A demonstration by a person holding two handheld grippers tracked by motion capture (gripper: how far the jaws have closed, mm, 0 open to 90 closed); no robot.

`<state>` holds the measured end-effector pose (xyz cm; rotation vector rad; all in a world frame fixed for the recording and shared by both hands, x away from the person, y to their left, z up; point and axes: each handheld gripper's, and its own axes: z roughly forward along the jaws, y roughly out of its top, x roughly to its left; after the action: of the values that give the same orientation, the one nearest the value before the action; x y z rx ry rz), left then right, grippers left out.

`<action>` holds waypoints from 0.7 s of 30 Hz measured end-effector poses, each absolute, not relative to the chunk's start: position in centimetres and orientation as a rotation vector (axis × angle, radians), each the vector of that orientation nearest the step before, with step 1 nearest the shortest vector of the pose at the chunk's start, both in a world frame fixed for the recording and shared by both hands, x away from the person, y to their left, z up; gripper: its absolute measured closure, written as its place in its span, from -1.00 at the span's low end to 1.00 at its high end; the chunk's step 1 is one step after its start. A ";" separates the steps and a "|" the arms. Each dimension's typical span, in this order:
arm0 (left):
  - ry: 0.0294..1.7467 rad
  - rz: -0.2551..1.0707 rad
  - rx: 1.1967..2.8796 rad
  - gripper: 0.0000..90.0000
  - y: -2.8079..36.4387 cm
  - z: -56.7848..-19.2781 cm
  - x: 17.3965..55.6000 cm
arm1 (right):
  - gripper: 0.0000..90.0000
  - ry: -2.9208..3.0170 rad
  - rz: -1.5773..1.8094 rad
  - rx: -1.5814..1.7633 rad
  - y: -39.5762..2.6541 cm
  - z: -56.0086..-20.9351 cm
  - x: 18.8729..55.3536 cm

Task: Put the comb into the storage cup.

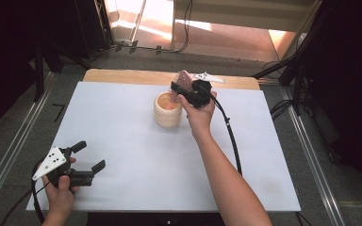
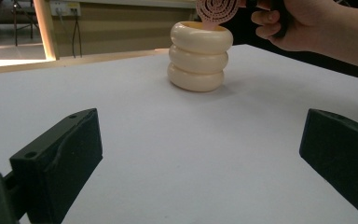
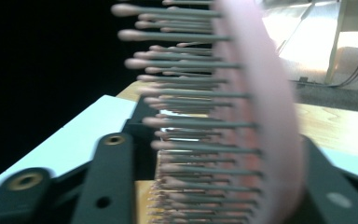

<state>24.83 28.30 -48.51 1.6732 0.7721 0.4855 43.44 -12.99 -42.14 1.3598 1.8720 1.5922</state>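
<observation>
White-topped table (image 1: 136, 141), bare wood strip along far edge. Cream ribbed holder (image 1: 167, 110) stands on it, centre-far.

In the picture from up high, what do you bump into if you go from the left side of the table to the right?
Left gripper, open near the front left corner → cream ringed cup → right gripper with a pink hairbrush between its jaws, above the cup's right rim → black cable trailing back along the forearm.

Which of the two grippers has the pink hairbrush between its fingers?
The right gripper, over the cream ribbed holder; the left gripper sits open near the table's front edge.
</observation>
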 end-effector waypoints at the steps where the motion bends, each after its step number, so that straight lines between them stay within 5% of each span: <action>1: 0.773 0.486 1.672 -1.00 28.3 -48.5 24.8 | 0.08 1.869 1.590 1.366 -13.1 -42.2 43.5; 15: 0.775 0.484 1.673 -1.00 28.2 -48.6 24.9 | -0.29 1.897 1.573 1.368 -14.8 -42.9 43.3; 21: 0.776 0.483 1.672 -1.00 28.3 -48.6 24.9 | -0.62 1.902 1.573 1.301 -15.0 -42.8 42.7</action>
<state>24.87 28.26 -48.56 1.6717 0.7756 0.4833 42.74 -15.00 -42.83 1.3006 1.9018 1.5728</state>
